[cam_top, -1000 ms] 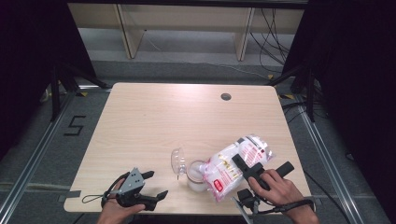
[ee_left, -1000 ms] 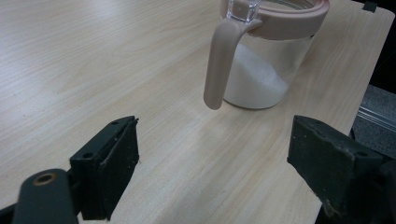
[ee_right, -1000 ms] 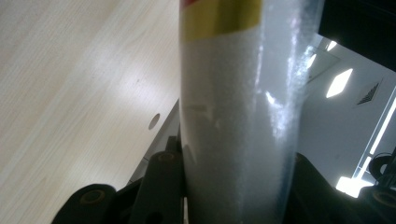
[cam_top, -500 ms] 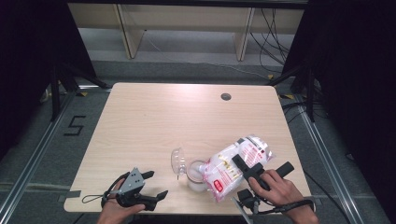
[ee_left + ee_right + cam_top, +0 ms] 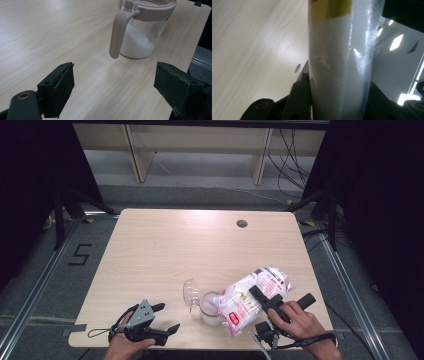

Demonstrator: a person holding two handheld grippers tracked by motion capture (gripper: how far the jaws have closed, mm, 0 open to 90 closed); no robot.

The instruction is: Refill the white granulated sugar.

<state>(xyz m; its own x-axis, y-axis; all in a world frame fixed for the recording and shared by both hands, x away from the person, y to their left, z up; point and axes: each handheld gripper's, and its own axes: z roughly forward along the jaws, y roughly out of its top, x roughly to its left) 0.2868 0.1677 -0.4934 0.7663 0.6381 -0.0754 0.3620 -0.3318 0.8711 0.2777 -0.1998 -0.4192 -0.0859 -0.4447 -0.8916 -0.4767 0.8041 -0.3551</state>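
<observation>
A clear plastic bag of white granules (image 5: 252,297) (red-and-yellow printed) is clamped by the right gripper (image 5: 270,302), tilted over a clear glass jar with a pink rim (image 5: 210,306). The left gripper (image 5: 162,320) is held wide apart, gripping nothing, near the jar on the wooden table (image 5: 175,250).

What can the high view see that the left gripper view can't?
High view alone: the bag of white grains tipped over the jar, the right gripper shut on it, the person's right hand, and the jar's clear lid flipped open.
Left gripper view alone: the jar's beige handle up close, and white grains heaped inside.
Both: the jar, the open left gripper, the wooden table.
</observation>
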